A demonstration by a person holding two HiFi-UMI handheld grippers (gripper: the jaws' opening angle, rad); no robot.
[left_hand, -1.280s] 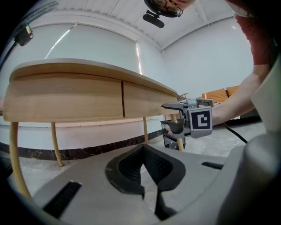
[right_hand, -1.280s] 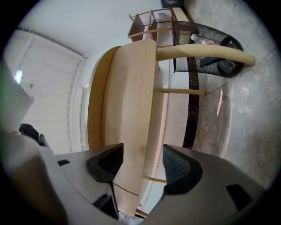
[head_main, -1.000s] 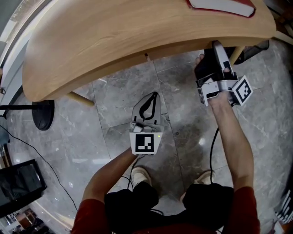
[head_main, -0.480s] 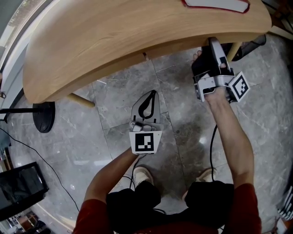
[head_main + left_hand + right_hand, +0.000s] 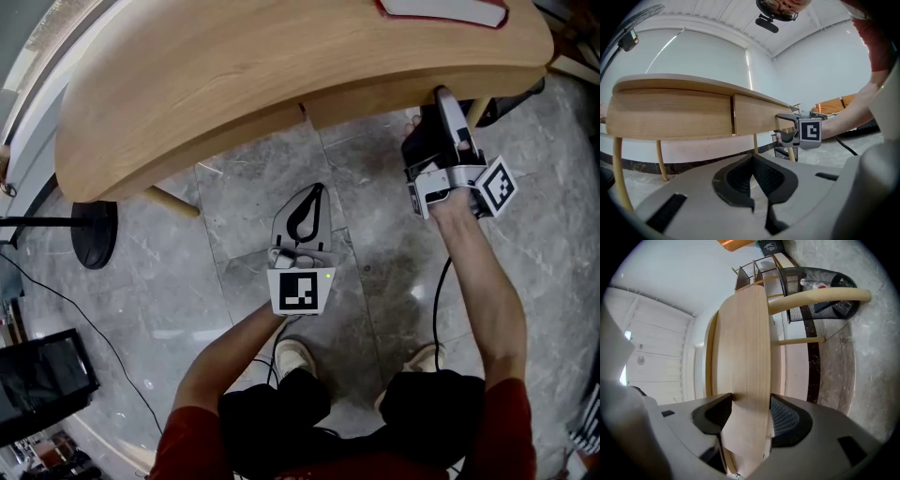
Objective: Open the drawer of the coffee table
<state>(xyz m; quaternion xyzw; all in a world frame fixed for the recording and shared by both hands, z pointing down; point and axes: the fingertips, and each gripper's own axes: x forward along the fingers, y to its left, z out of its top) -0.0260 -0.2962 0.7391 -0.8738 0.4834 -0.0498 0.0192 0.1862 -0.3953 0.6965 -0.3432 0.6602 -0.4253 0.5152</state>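
Underfoot across the whole head view: grey marble floor (image 5: 234,216).

Spanning the top of that view from 9 to 2 o'clock: the coffee table (image 5: 281,75), pale wood with a curved edge, on slim legs.

Set in its apron, right of a vertical seam and at about 1 o'clock in the head view: the drawer front (image 5: 757,114). Seen from the left gripper view at 1 o'clock, level with the neighbouring panel or very nearly so. No gap or drawer box on show anywhere, so judged shut, or barely started.

At 2 o'clock in the head view, reaching under the table edge: the right gripper (image 5: 745,420). Clamped on the drawer front, one jaw against each face of the wooden panel, gripping its lower edge.

Near the centre, low over the floor and well apart from the table: the left gripper (image 5: 751,161). Jaws pressed together with nothing between them, pointing towards 12 o'clock.

At 1 o'clock in the right gripper view, beyond a table leg: a black wire-mesh basket (image 5: 815,280).

Done, by the look of it: reach and grip. Left: the entire pull, straight back towards 6 o'clock, with the grip kept firm on the thin edge.
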